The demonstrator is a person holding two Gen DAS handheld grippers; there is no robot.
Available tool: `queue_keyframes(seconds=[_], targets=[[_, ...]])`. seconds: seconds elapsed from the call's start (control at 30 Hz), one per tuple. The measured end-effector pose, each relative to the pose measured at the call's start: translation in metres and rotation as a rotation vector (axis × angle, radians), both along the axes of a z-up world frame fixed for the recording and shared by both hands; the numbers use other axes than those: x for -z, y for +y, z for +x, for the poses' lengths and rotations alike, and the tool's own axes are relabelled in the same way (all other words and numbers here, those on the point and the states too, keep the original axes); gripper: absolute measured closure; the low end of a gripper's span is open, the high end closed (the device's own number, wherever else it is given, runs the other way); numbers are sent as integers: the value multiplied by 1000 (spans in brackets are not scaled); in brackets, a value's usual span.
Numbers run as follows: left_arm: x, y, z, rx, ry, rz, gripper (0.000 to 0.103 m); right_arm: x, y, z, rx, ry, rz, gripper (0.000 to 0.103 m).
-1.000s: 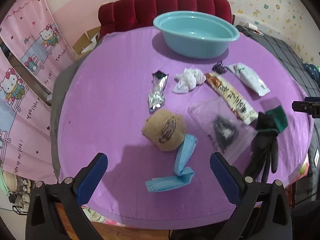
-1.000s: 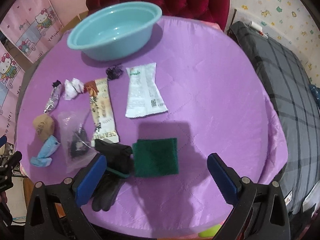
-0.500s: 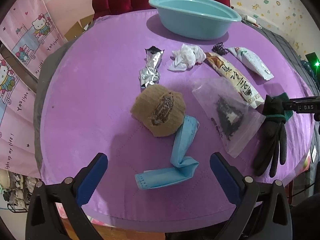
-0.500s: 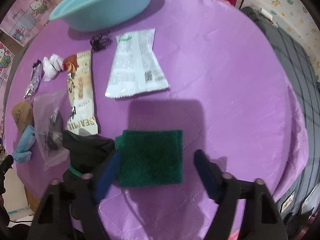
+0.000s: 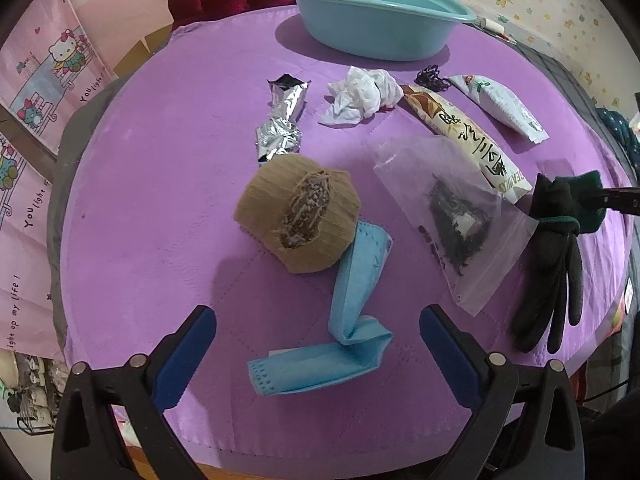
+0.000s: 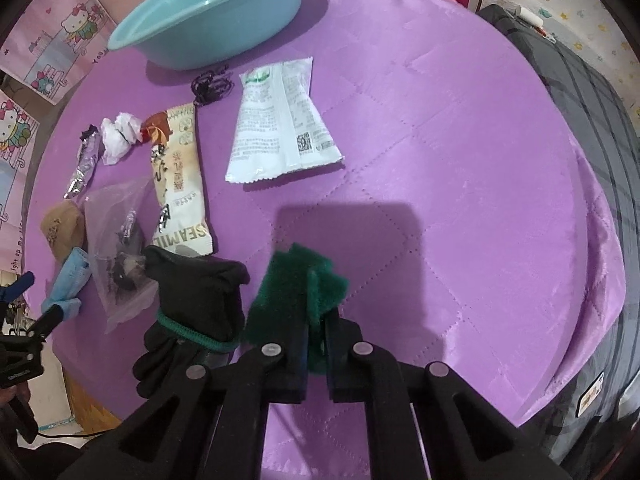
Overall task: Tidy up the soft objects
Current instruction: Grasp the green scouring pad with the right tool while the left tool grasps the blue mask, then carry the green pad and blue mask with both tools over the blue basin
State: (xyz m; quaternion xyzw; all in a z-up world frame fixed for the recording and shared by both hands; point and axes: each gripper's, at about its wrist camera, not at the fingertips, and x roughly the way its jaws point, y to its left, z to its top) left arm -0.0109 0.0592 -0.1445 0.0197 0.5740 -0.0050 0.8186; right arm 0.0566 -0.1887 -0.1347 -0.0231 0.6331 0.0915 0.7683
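Note:
My right gripper (image 6: 316, 344) is shut on a green scouring pad (image 6: 288, 292); its jaws are closing and the pad bunches up folded between them. Beside it on the left lies a black glove (image 6: 200, 292). My left gripper (image 5: 317, 322) is open, its blue pads either side of a folded blue face mask (image 5: 352, 280) on the purple tablecloth (image 5: 160, 200). A tan knitted pouch (image 5: 298, 214) rests against the mask's far end. In the left wrist view the glove (image 5: 552, 264) and the pinched pad (image 5: 588, 200) show at the right.
A teal basin (image 6: 208, 20) stands at the table's far side. In front of it lie a foil wrapper (image 5: 282, 120), crumpled tissue (image 5: 360, 94), a black hair tie (image 6: 212, 84), a beige snack packet (image 6: 176, 176), a white packet (image 6: 276, 124) and a clear zip bag (image 5: 452, 220).
Both grippers sank toward the table. The right gripper's jaws went from wide open to shut, pinching the green pad into a fold. The left gripper stayed open.

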Motion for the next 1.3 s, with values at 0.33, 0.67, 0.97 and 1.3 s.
queue_keyframes(seconds=[0.33,0.67,0.97,1.3], targets=[[12,-11,-1,80,72,-58,80,-31,1,-14,11,-47,12,99],[-12,-26,-5,142,10,-76,81,-44,2,-28,11,-72,26,99],[-36,-31,0,155,-43,-63,81,-57,6,-36,8,-106,35,98],[-71,-37,14,178,-95,-74,81,-86,14,-31,-15,-162,33,98]])
